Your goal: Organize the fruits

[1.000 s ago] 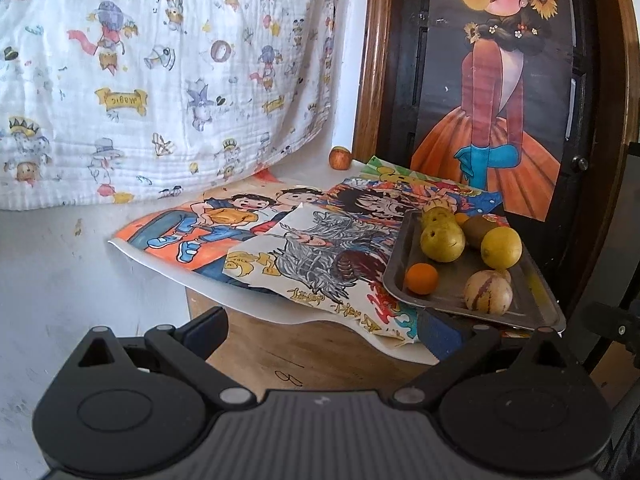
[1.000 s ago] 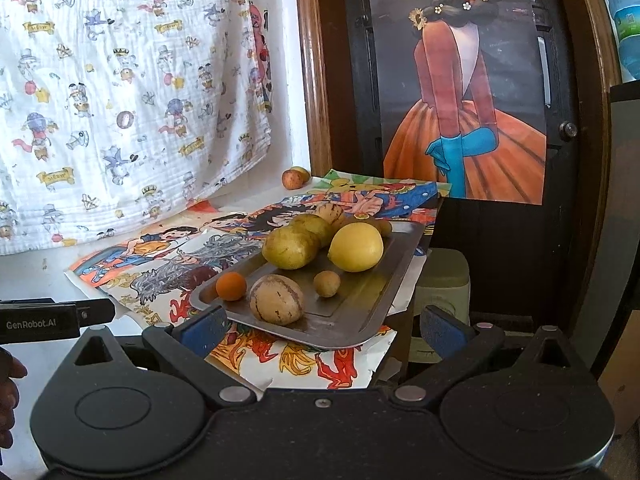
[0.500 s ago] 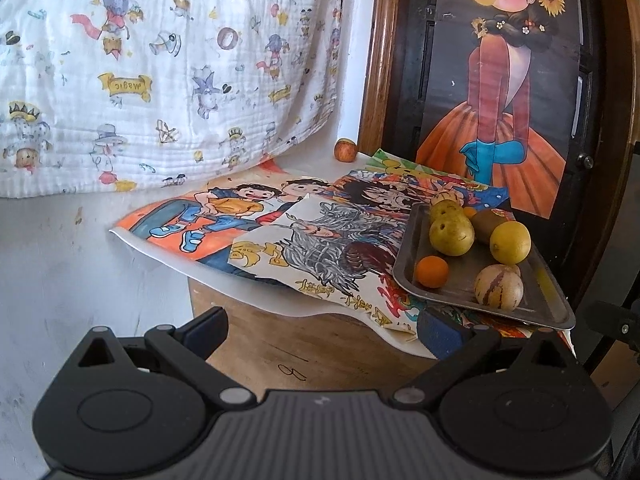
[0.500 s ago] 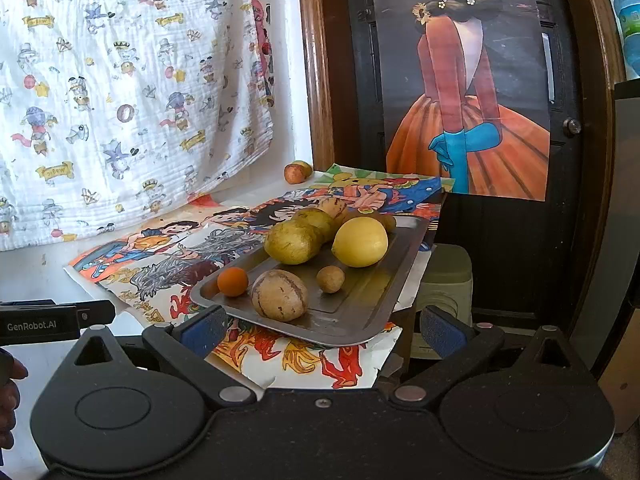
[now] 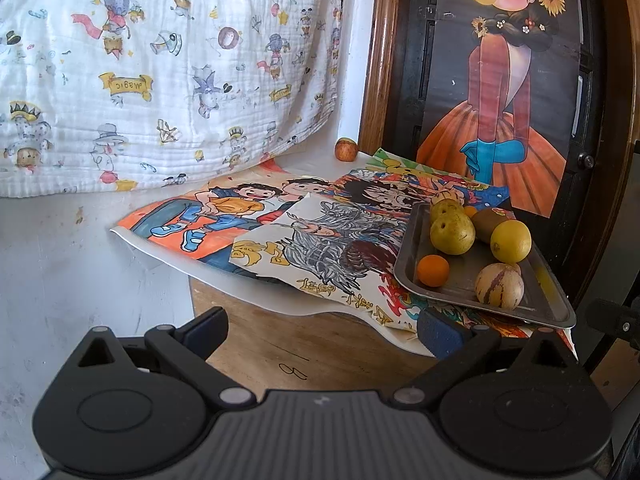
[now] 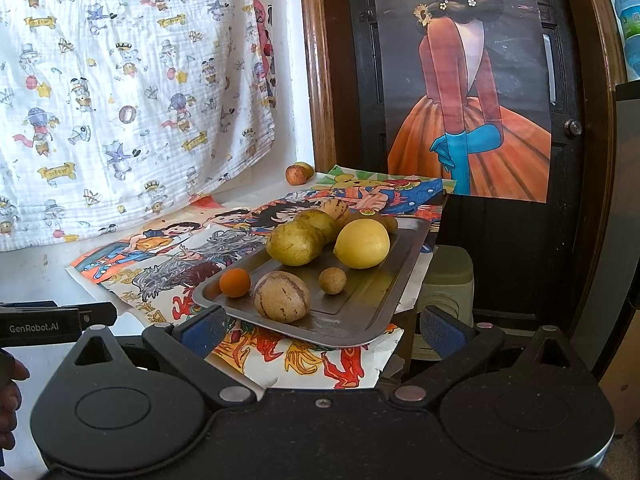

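Observation:
A metal tray (image 5: pixel 548 304) (image 6: pixel 360 320) sits on cartoon posters at the table's right end. It holds a small orange (image 5: pixel 433 270) (image 6: pixel 235 282), a striped melon-like fruit (image 5: pixel 499 283) (image 6: pixel 281 297), a lemon (image 5: pixel 510 241) (image 6: pixel 361 243), green-yellow pears (image 5: pixel 452 233) (image 6: pixel 295 243), a kiwi (image 5: pixel 486 222) and a small brown fruit (image 6: pixel 332 280). A lone small apple (image 5: pixel 346 149) (image 6: pixel 296 174) lies at the table's back by the wall. My left gripper (image 5: pixel 322 326) and right gripper (image 6: pixel 320 326) are both open and empty, short of the table.
Colourful posters (image 5: pixel 256 220) (image 6: pixel 168 256) cover the wooden table (image 5: pixel 288 344). A patterned cloth (image 5: pixel 160 72) hangs on the wall at left. A dark door with a girl poster (image 5: pixel 508 80) stands behind the tray. A green stool (image 6: pixel 448 280) is beside the table.
Both grippers have drawn slightly back and up, so the table and tray sit lower in view. Both stay open. No fruit has moved.

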Demonstrator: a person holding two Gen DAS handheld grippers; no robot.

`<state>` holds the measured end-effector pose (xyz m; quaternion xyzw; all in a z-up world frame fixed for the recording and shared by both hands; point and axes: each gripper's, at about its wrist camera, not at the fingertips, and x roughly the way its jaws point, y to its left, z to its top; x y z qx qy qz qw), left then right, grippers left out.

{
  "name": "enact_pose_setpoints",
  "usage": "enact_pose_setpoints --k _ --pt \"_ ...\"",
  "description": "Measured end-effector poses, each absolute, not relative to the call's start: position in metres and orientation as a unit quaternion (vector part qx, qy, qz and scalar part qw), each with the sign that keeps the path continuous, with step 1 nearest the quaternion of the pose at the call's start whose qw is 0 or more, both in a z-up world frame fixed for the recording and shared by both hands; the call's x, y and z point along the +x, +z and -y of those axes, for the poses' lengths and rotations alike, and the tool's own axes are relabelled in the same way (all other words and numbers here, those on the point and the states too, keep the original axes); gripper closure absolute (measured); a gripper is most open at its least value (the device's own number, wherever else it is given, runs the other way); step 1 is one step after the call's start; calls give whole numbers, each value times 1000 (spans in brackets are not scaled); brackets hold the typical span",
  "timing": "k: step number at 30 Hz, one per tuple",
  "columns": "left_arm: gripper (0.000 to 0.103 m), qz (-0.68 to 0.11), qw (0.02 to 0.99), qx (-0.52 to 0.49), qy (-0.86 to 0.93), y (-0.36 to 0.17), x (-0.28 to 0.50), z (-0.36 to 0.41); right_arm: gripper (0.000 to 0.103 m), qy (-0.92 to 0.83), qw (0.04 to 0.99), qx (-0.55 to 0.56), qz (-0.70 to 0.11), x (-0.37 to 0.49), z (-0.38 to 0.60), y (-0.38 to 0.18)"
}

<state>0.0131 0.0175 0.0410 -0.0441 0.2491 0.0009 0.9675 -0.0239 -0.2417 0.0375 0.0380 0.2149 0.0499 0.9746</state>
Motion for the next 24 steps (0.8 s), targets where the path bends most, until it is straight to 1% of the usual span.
enact_pose_setpoints --k 24 --pt "0 -252 967 -44 1 39 13 -19 1 52 974 37 -217 -23 242 36"
